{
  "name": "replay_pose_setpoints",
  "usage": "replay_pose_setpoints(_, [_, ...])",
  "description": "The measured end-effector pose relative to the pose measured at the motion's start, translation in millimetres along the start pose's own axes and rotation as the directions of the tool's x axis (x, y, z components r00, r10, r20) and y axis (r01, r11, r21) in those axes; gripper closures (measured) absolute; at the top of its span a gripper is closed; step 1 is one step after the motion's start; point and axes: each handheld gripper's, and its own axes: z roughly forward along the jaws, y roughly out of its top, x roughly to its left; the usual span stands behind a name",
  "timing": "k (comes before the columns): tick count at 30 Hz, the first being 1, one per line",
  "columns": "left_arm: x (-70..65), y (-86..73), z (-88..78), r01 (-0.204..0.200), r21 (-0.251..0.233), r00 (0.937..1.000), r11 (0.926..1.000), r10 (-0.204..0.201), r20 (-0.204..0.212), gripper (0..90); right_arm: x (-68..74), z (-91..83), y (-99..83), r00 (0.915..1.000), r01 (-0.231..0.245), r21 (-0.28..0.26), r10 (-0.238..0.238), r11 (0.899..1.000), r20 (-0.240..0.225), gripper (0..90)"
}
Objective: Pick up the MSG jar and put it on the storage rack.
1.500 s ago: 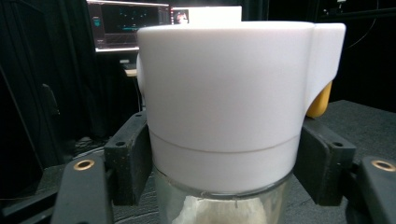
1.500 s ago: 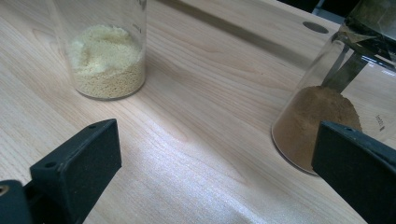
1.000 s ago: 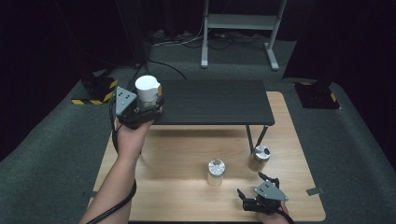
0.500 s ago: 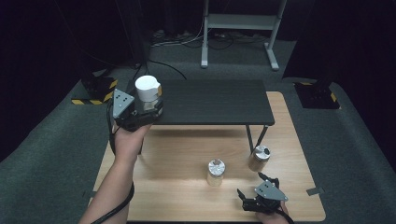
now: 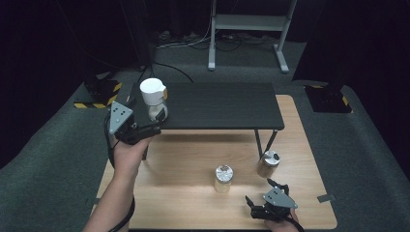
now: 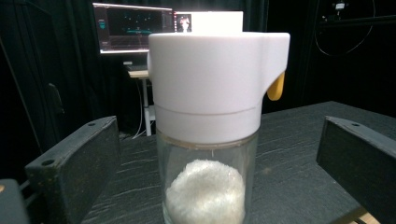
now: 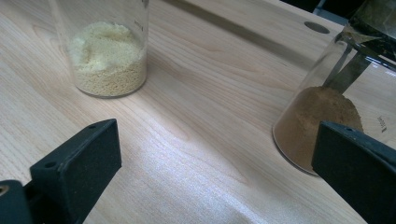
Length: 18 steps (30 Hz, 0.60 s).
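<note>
A glass jar with a white lid and a yellow tab [image 5: 153, 99] stands upright on the left end of the black shelf [image 5: 217, 104]. My left gripper [image 5: 151, 127] sits just in front of it, open; its jaws have just been opening. In the left gripper view the jar [image 6: 210, 88], with white powder in it, rises ahead of my left gripper [image 6: 217, 140], with a gap on each side. My right gripper [image 5: 263, 192] rests open near the table's front edge. Ahead of my right gripper [image 7: 215, 154] stand a jar of yellow grains [image 7: 107, 56] and a jar of brown powder [image 7: 322, 121].
The wooden table [image 5: 183, 159] carries the shelf on thin legs. The yellow-grain jar [image 5: 223, 178] and the brown-powder jar [image 5: 267, 164] stand at the front right, the latter by a shelf leg. Dark carpet surrounds the table; a metal stand [image 5: 246, 29] is behind.
My left gripper has let go of the white-lidded jar and drawn back toward the person. The jar stays on the shelf. The right gripper has not moved.
</note>
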Motion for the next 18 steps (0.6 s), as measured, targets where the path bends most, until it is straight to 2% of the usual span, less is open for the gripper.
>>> replay_pose_setpoints(10, [-4.0, -5.1, -18.7, -0.008, -0.006, 1.0, 0.9999, 0.008, -0.002, 0.3, 0.5, 0.2, 0.0, 1.0, 0.004, 0.001, -0.004, 1.0, 0.002, 0.6])
replay_pose_setpoints(13, [-5.9, -7.9, -23.6, -0.022, -0.008, 0.9998, 0.9997, 0.022, -0.004, 0.3, 0.5, 0.2, 0.1, 1.0, 0.005, 0.001, -0.005, 1.0, 0.002, 0.5])
replay_pose_setpoints(18, [-6.6, -12.4, -30.7, -0.018, 0.007, 0.9998, 0.9998, 0.018, 0.0, 0.3, 0.8, 0.2, 0.1, 1.0, 0.007, 0.001, -0.007, 1.0, 0.002, 0.5])
